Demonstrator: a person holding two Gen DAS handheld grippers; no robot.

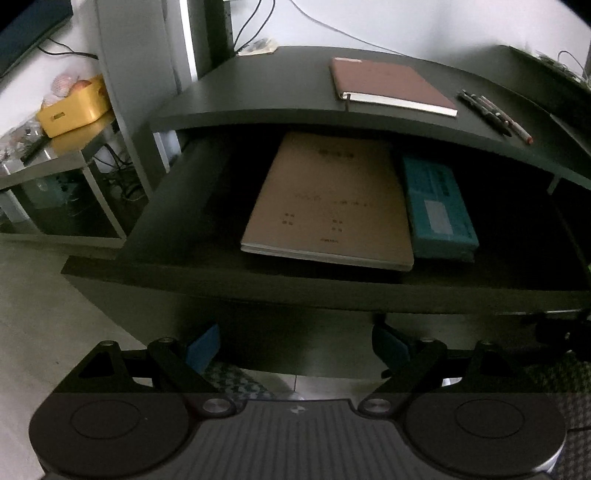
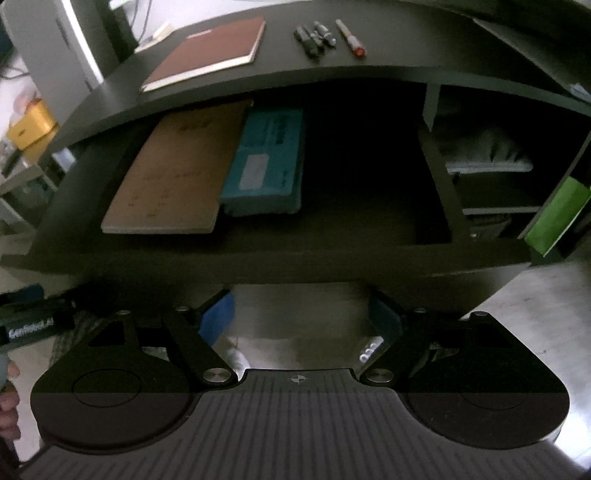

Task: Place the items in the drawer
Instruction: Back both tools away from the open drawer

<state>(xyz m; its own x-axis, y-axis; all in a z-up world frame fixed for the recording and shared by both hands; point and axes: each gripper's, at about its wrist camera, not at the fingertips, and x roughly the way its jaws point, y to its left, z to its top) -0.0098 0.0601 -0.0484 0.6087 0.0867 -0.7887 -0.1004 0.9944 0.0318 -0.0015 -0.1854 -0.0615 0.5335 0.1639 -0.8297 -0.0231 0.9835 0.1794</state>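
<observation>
Left wrist view: the left gripper (image 1: 295, 349), jaws spread and holding nothing, faces an open dark drawer (image 1: 258, 286). Inside lie a tan notebook (image 1: 328, 201) and, just beside it, a teal box (image 1: 437, 206). On the desktop (image 1: 258, 92) above rest a maroon notebook (image 1: 391, 86) and several pens (image 1: 493, 116)

Right wrist view: the right gripper (image 2: 301, 314), jaws also spread and holding nothing, faces the same drawer front

Both views are dim, and the open drawer (image 1: 517, 221) sinks into deep shadow under the desktop (image 1: 258, 88). A bright wall (image 1: 406, 22) behind washes out, while fisheye distortion bends edges and softens corners.
</observation>
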